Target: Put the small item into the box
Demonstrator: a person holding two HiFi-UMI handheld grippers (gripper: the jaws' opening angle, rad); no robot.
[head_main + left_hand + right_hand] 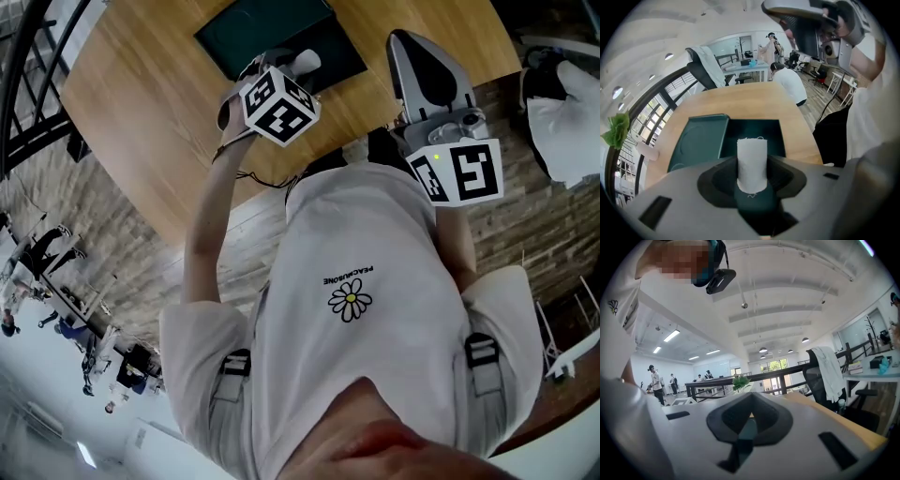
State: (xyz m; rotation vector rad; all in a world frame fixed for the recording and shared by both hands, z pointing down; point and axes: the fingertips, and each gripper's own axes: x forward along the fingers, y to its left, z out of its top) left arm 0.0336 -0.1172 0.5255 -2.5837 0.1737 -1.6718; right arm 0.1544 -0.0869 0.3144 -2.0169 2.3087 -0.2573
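1. While your left claw (751,182) clamps the small white roll (751,159) upright, the open box (757,133) sits at its 12 o'clock on the tabletop (740,98), apparently lined up for release.
2. The lid (698,140) lies at the box's 9 o'clock, clearing the opening.
3. Your right claw (749,422) is closed, empty and aimed elsewhere.

The box (751,133) is set on the counter (740,98), with its lid (697,141) laid flat just beside it on the left. A small roll (751,161) is held upright in the left tool (751,190) above the box's near edge. The right tool (405,44) is held to the right of the box, over the counter.
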